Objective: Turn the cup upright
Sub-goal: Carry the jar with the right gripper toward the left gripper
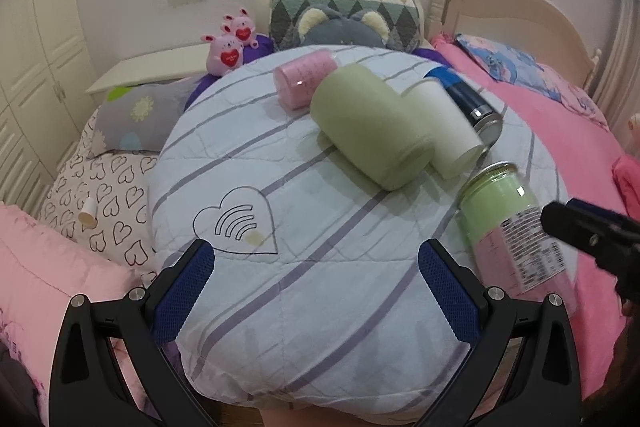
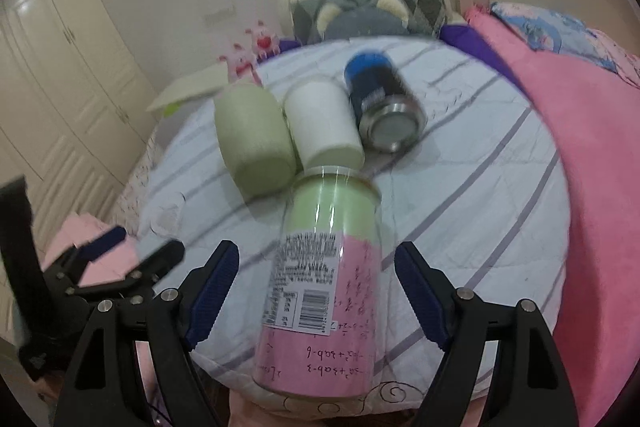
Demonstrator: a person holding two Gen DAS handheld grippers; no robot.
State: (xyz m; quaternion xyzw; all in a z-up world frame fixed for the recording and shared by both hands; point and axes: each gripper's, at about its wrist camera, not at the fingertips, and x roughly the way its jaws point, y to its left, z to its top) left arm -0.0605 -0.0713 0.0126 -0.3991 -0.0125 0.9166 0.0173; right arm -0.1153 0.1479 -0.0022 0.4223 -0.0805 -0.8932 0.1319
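Lying sideways: clear cup (image 2: 328, 291), barcode label, handwritten "+3ab-6"; left gripper (image 1: 312, 291), right gripper (image 2: 316, 295) jaws released.

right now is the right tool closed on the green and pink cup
No, the right tool is open, its pads standing apart on either side of the lying green and pink cup.

Soft, even indoor light is seen, with faint shadows. Edges are bent by fisheye distortion. The right wrist view is blurred, probably by motion.

On the clear cup (image 2: 320, 291), handwritten algebra was seen upside down, "+3ab-6" and "+3ab-3" among it. A barcode and fine print on its white label (image 2: 300, 287) could not be read.
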